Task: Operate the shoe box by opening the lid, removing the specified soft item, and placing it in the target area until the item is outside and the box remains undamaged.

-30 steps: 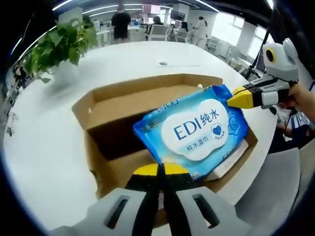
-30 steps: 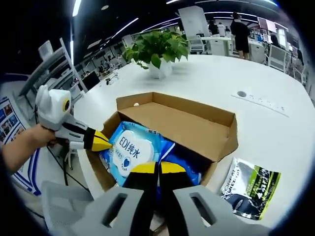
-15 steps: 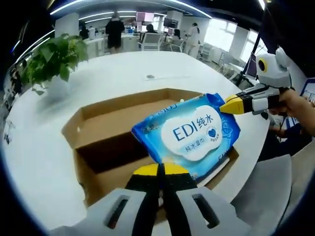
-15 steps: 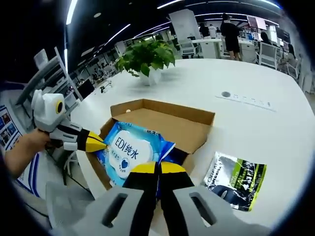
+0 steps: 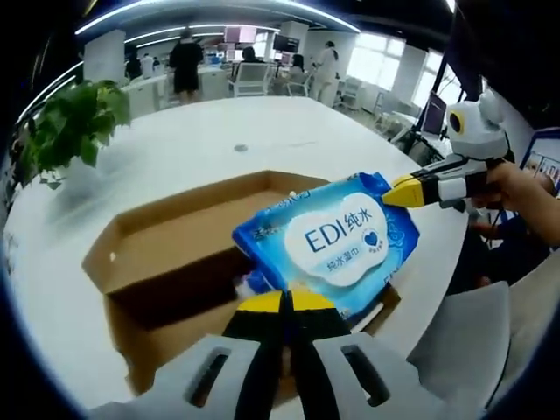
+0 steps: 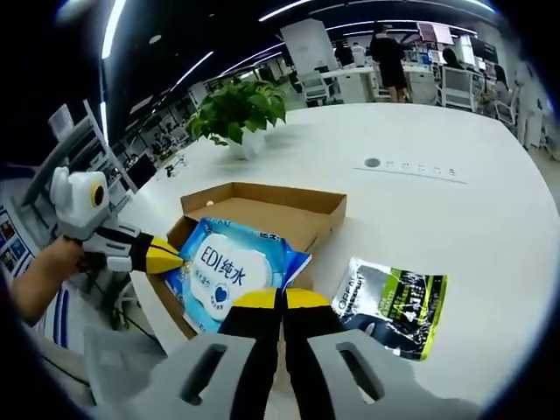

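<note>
A blue wet-wipes pack (image 5: 337, 241) with a white "EDI" label hangs over the open brown shoe box (image 5: 166, 236). My left gripper (image 5: 286, 302) is shut on the pack's near edge. My right gripper (image 5: 398, 192) comes in from the right, its yellow tips pinching the pack's far corner. In the right gripper view the same pack (image 6: 229, 271) sits above the box (image 6: 262, 206), with my right gripper (image 6: 282, 300) shut on one edge. Opposite it, the left gripper (image 6: 171, 258) grips the other end. The box's flaps stand open.
The box rests on a big white round table (image 5: 201, 149). A green-and-black pouch (image 6: 391, 304) lies on the table beside the box. A potted plant (image 6: 232, 109) stands further back. A grey chair (image 5: 464, 341) sits past the table edge. People stand far behind.
Both grippers have risen with the pack between them, so the pack hangs higher above the box. The box looks smaller and lower in both views.
</note>
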Available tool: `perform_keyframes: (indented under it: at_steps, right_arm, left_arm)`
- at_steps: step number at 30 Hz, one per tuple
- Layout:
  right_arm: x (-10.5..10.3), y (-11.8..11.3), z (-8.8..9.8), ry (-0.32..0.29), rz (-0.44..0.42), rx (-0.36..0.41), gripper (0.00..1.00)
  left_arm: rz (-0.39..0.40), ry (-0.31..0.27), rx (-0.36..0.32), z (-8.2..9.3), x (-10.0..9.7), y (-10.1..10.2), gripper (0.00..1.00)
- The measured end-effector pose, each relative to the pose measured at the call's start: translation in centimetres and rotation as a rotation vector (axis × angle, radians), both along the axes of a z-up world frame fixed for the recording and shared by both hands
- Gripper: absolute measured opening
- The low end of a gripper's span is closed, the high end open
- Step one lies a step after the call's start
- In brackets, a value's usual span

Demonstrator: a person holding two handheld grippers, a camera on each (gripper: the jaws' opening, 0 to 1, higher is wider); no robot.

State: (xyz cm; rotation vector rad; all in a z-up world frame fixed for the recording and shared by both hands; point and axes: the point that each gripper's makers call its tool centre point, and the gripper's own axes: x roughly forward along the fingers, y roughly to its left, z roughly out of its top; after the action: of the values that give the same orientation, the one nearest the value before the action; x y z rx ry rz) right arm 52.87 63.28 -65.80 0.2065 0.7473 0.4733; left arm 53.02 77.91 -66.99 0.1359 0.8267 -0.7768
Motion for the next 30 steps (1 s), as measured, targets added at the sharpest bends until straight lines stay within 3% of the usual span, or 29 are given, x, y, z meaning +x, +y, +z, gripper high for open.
perform_keyframes:
  at_steps: [30]
  right_arm:
    - [-0.9,-7.1,-0.4,0.036,-0.103,-0.007,0.00]
  left_arm:
    - [-0.070,0.005,-0.041,0.6,-0.7,-7.3,0.00]
